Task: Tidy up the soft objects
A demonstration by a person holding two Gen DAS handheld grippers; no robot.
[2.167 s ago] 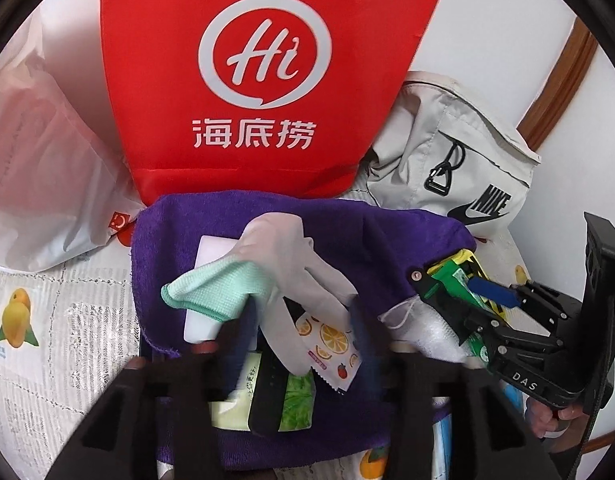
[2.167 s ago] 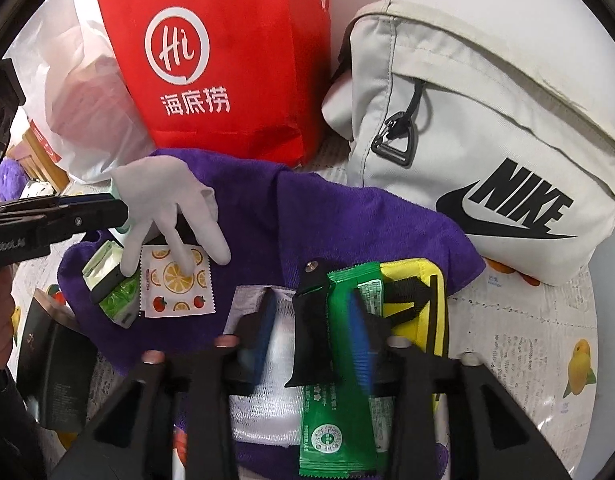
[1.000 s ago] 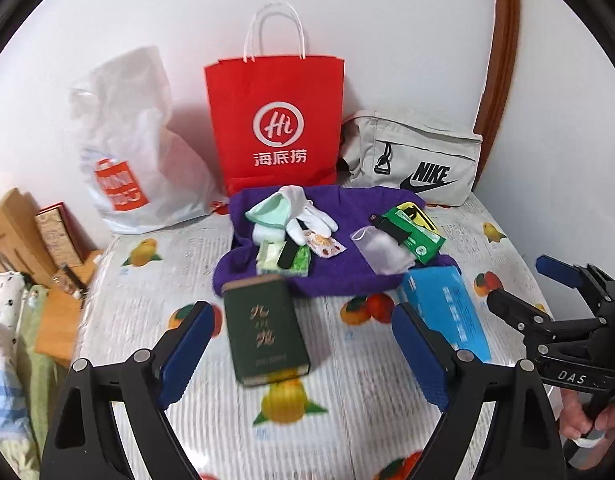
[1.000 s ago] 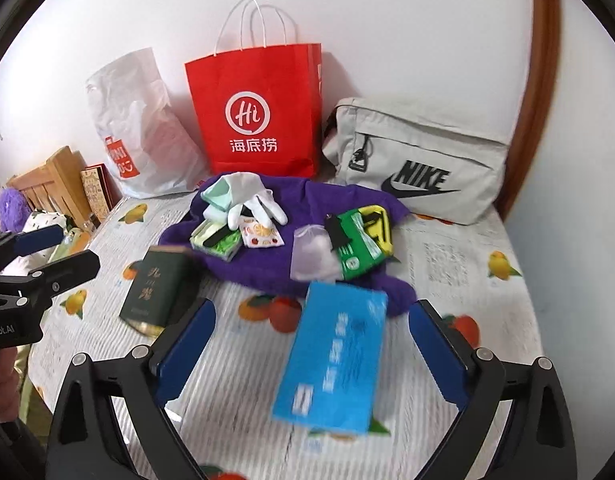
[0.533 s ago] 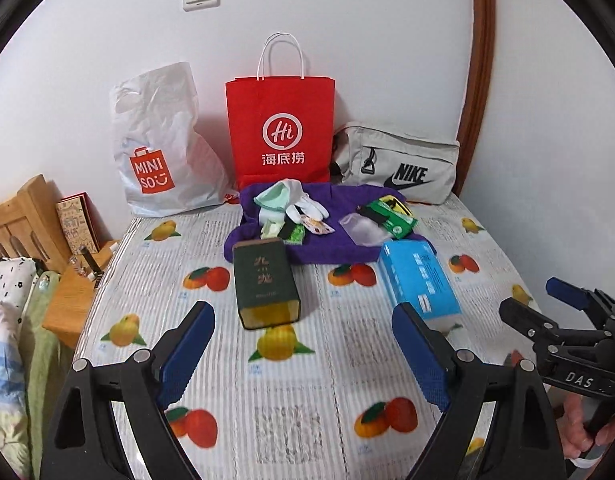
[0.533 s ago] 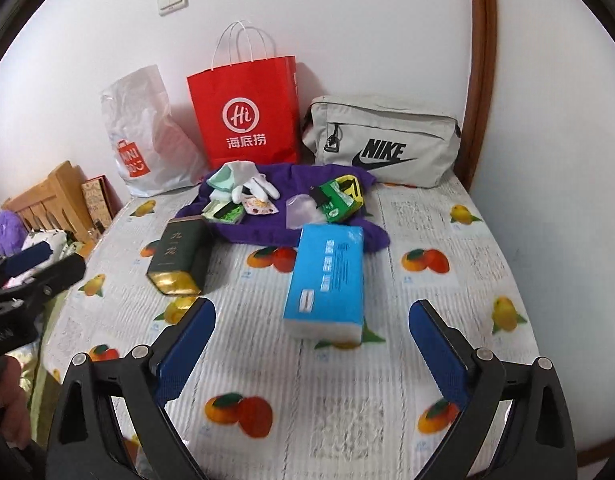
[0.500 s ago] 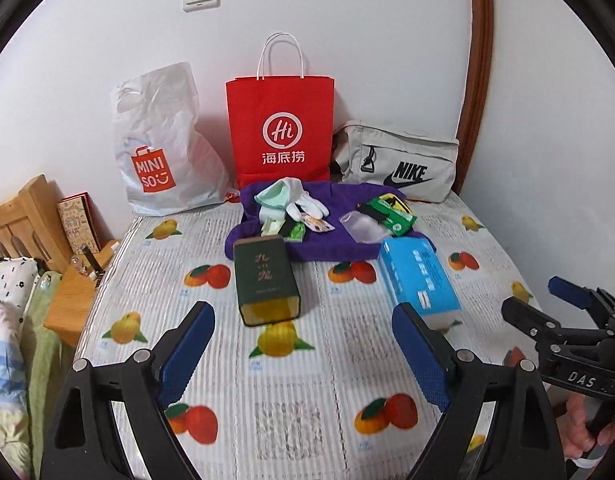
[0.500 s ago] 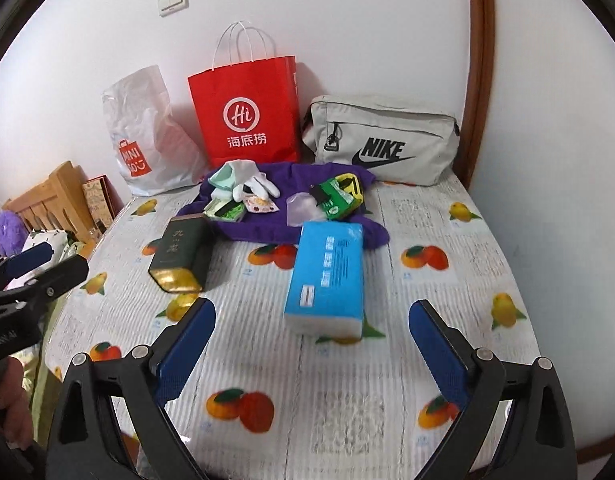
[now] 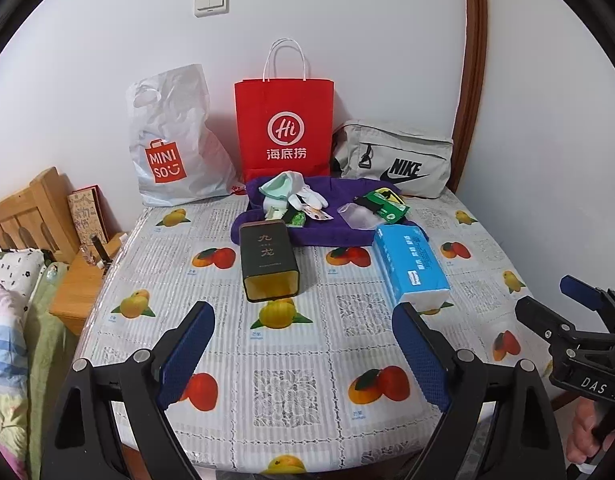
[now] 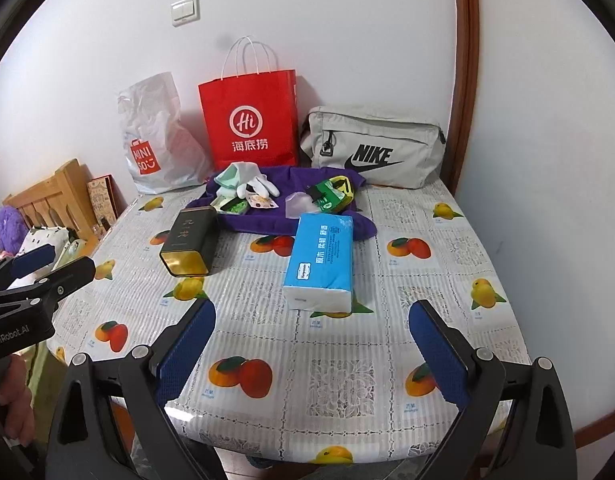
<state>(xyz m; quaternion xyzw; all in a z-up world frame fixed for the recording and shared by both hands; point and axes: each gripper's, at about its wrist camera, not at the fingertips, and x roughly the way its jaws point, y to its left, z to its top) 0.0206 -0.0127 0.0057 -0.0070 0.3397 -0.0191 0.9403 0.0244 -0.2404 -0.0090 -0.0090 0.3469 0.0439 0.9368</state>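
Observation:
A purple towel [image 9: 339, 236] [image 10: 267, 222] lies at the back of the table. On it rest a white glove [image 9: 307, 198] [image 10: 257, 184], a mint cloth [image 9: 277, 186], small packets [image 9: 317, 214] and a green pouch [image 9: 387, 204] [image 10: 331, 196]. A blue tissue pack [image 9: 411, 266] [image 10: 321, 262] lies in front of it. My left gripper [image 9: 303, 354] is open and empty over the table's front. My right gripper [image 10: 311, 354] is open and empty too, well short of the tissue pack.
A dark green tin [image 9: 269, 260] [image 10: 189, 240] lies on its side. A red paper bag [image 9: 283, 128], a white Miniso bag [image 9: 175, 144] and a grey Nike bag [image 9: 395, 160] stand against the wall. A wooden bedside stand [image 9: 79, 276] is at the left.
Both grippers let go of the glove and the green pouch, opened and pulled far back from the towel to the table's front. In the last half second they barely moved.

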